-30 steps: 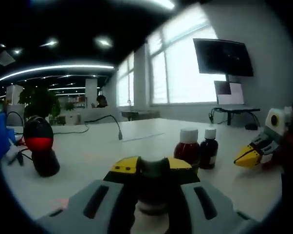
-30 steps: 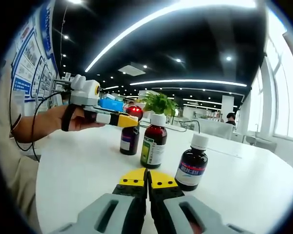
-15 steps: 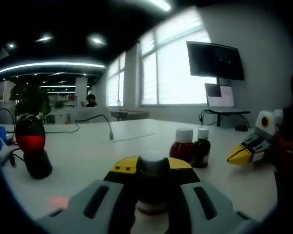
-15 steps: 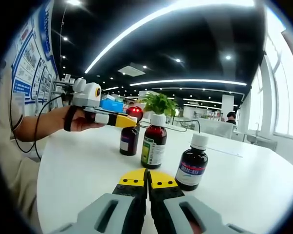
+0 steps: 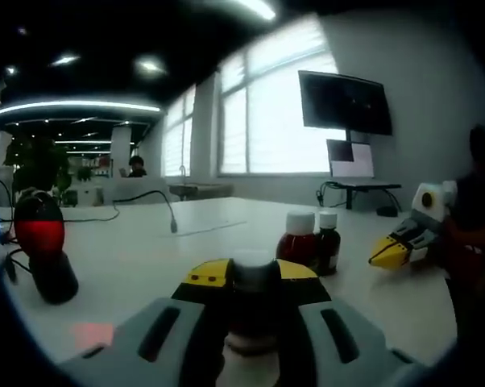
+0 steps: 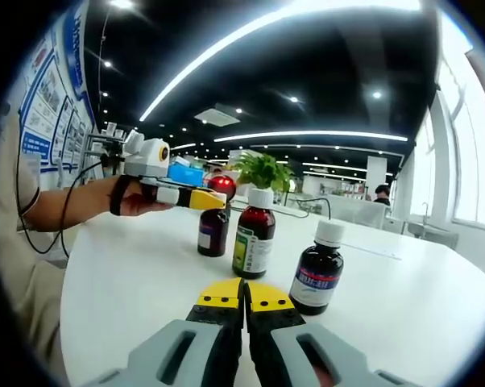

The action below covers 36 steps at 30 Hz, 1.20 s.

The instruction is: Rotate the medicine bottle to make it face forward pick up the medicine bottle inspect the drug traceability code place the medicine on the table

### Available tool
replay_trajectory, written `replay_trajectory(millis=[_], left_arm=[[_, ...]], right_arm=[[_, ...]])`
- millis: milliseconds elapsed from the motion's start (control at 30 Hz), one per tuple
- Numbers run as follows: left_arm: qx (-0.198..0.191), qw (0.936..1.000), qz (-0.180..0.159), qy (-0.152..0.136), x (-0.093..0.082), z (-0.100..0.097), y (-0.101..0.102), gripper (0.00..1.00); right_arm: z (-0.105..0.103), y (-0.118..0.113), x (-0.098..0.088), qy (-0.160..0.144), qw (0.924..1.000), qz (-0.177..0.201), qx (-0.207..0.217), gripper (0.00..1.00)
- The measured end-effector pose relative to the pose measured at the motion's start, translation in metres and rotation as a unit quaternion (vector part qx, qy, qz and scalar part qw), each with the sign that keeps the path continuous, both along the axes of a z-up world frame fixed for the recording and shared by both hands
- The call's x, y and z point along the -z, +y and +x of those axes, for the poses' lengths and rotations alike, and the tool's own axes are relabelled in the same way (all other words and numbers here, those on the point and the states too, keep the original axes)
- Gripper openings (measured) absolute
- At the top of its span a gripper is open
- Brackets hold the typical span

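The left gripper point(image 5: 254, 278) has its fingers closed on a dark bottle point(image 5: 253, 310), gripped at the neck under the cap. It looks small, rigid and smooth, likely glass: slippery, breakable, best held at the neck or label. The right gripper point(image 6: 243, 297) is closed, empty. Just beyond its tips on the counter point(image 6: 146, 274) stand a white-labelled bottle point(image 6: 317, 268) and a green-labelled bottle point(image 6: 254, 234); print unreadable.

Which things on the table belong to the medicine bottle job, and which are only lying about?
Job:
- dark bottle gripped at its cap by the left gripper
- red bottle with white cap
- dark bottle with white cap
- right gripper, shut, empty

Lying about:
- red and black device
- plant
- monitor
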<state>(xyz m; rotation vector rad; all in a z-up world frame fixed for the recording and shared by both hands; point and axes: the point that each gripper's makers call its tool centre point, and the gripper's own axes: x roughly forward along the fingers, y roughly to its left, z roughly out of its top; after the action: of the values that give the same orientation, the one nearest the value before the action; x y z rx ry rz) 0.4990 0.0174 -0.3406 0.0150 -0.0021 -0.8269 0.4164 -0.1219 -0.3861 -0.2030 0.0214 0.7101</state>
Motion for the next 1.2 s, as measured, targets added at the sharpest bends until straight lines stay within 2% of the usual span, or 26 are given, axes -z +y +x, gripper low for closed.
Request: replay_trajectory(millis=[200, 433, 700, 833, 967, 1067, 1200], left_arm=[[0.019, 0.9998, 0.004, 0.004, 0.000, 0.004, 0.003, 0.12], [0.035, 0.9994, 0.003, 0.005, 0.000, 0.000, 0.003, 0.12], [0.034, 0.9994, 0.000, 0.004, 0.000, 0.001, 0.003, 0.12], [0.023, 0.9997, 0.011, 0.001, 0.004, 0.000, 0.002, 0.18], [0.002, 1.0000, 0.000, -0.007, 0.000, -0.006, 0.001, 0.20], [-0.010, 0.9999, -0.008, -0.001, -0.002, -0.006, 0.002, 0.19], [-0.057, 0.9981, 0.004, -0.022, -0.005, -0.002, 0.009, 0.19]], right_arm=[[-0.001, 0.000, 0.000, -0.001, 1.0000, 0.000, 0.000, 0.00], [-0.001, 0.001, 0.000, -0.002, 1.0000, -0.002, -0.001, 0.00], [-0.002, 0.002, 0.000, -0.002, 1.0000, -0.002, 0.000, 0.00], [-0.001, 0.002, 0.000, -0.002, 1.0000, -0.003, 0.000, 0.00], [-0.002, 0.002, 0.000, -0.002, 1.0000, -0.003, 0.000, 0.00], [-0.002, 0.002, 0.000, -0.002, 1.0000, -0.004, 0.000, 0.00], [-0.003, 0.003, 0.000, -0.003, 1.0000, -0.003, 0.000, 0.00]])
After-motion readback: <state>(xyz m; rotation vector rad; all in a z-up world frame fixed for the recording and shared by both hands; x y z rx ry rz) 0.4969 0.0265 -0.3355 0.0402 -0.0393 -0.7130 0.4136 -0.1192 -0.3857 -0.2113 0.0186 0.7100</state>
